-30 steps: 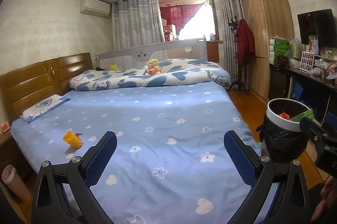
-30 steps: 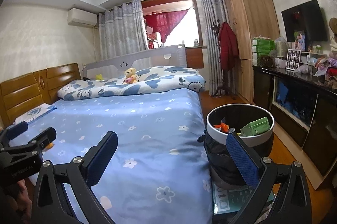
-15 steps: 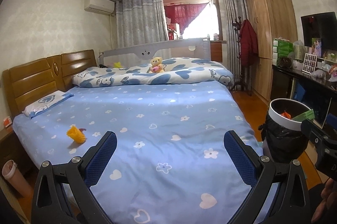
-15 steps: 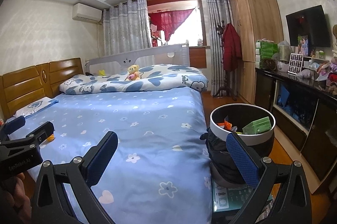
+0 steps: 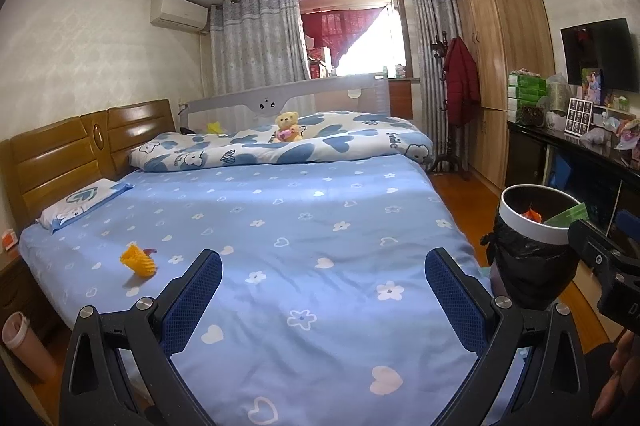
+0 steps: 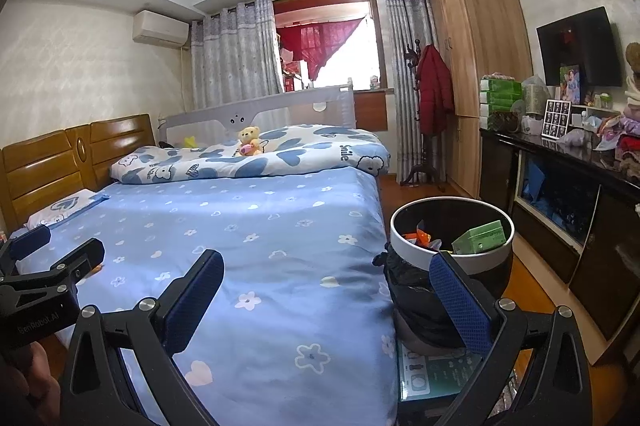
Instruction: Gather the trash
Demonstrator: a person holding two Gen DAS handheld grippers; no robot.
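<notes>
1. The left gripper [image 5: 322, 290] hung over the near edge of the bed [image 5: 280, 226], its fingers spread wide with nothing between them
2. The right gripper [image 6: 326, 290] hung over the bed's near right corner, fingers likewise spread and empty; its right finger [image 6: 460, 302] overlapped the bin [image 6: 452, 258] in the right wrist view, though whether they touched could not be told
3. A piece of yellow trash [image 5: 138, 260] lay on the blue sheet near the bed's left edge, ahead and left of the left gripper and apart from it
4. In the right wrist view that trash was mostly hidden behind the left gripper's body, with only an orange scrap showing
5. The bin stood on the floor just beside the bed's near right corner, lined with a black bag [image 6: 404, 290] under a white rim
6. Inside the bin lay a green box [image 6: 482, 236], tilted against the far wall, and some orange scraps [image 6: 418, 238]
7. A folded quilt [image 5: 280, 145] lay along the bed's far edge with a teddy [image 5: 288, 125] sitting on it
8. A pillow [image 5: 84, 201] rested at the bed's far left corner, against the wooden headboard [image 5: 64, 153]
9. A pink cup [image 5: 24, 344] stood on the floor beside the bed's left edge
</notes>
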